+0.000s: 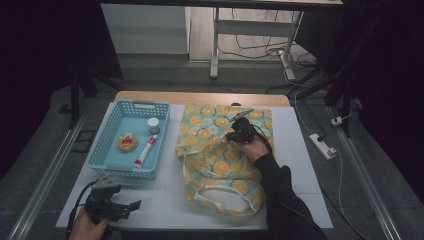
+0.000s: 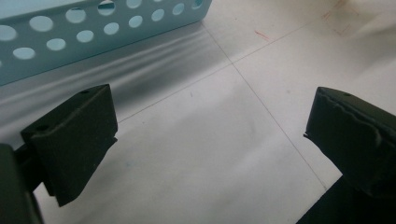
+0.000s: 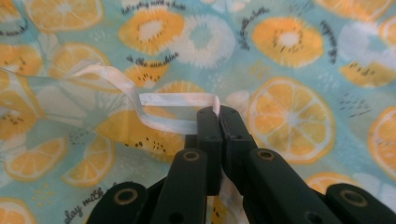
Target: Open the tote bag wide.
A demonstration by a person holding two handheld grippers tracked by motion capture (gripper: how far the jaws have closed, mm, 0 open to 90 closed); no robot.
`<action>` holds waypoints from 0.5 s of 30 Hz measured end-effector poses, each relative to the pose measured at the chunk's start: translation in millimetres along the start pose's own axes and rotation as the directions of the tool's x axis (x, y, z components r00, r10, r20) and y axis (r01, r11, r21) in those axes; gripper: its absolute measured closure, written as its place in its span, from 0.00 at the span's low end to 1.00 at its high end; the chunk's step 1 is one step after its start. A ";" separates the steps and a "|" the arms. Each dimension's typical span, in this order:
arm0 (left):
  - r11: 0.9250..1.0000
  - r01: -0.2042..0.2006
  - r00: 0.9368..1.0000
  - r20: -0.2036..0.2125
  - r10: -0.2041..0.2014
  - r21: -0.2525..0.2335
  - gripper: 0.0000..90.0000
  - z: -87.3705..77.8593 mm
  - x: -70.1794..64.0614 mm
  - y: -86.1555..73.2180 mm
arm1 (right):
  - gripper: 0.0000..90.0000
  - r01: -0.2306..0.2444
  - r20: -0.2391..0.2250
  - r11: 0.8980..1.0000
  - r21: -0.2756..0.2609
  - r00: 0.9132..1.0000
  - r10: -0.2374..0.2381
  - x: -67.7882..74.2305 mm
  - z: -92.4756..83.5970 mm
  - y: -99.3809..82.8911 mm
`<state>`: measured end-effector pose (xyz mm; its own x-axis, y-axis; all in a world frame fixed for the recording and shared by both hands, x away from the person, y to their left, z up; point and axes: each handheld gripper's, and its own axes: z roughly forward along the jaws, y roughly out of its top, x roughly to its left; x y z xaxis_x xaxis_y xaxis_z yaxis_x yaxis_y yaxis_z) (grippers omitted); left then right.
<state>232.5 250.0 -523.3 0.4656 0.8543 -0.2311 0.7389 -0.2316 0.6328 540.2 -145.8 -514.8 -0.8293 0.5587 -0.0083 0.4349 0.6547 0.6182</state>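
The right tool (image 3: 218, 122) is clenching a white strap (image 3: 175, 100) of the fruit-print bag (image 1: 220, 150); in the right gripper view the two black jaws are meeting with the strap's folded loop pinched between their tips. The strap is curling away to the left of the jaws and running back onto the cloth, so the grip seems to be on a handle rather than on the bag's body. That is probably the point: pulling a handle lets the person lift or spread one side without bunching the printed fabric.

In the high view the right tool (image 1: 241, 131) is sitting over the upper middle of the bag, which is lying crumpled on the white desk (image 1: 300, 165), its rounded lower end near the person's sleeve.

The left tool (image 2: 205, 140) is standing released, its jaws wide apart with nothing but bare desk between them. In the high view it (image 1: 116, 206) is waiting at the near left corner, just in front of the blue basket (image 1: 107, 142), apparently parked until a second grip is needed.

The basket is lying left of the bag and apart from it, holding a tube (image 1: 145, 151), a small white jar (image 1: 153, 124) and a round yellow item (image 1: 127, 142). These are likely meant for the bag once its mouth is open.
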 end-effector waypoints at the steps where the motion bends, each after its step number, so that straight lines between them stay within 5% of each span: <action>1: 1.000 0.000 1.000 0.000 0.000 0.000 0.03 0.0 0.0 0.0 | 0.97 -0.001 -0.002 1.000 0.003 1.000 0.001 -0.3 1.1 -0.6; 15: 1.000 0.003 1.000 -0.001 -0.003 -0.001 0.03 -0.1 0.0 -0.1 | 0.65 -0.049 0.009 0.996 -0.079 0.999 0.050 -0.6 -23.1 6.3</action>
<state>232.5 250.0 -523.3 0.4627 0.8556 -0.2321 0.7397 -0.2284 0.6330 535.3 -153.8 -492.8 -0.8033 0.5953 0.0158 0.4462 0.5841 0.6781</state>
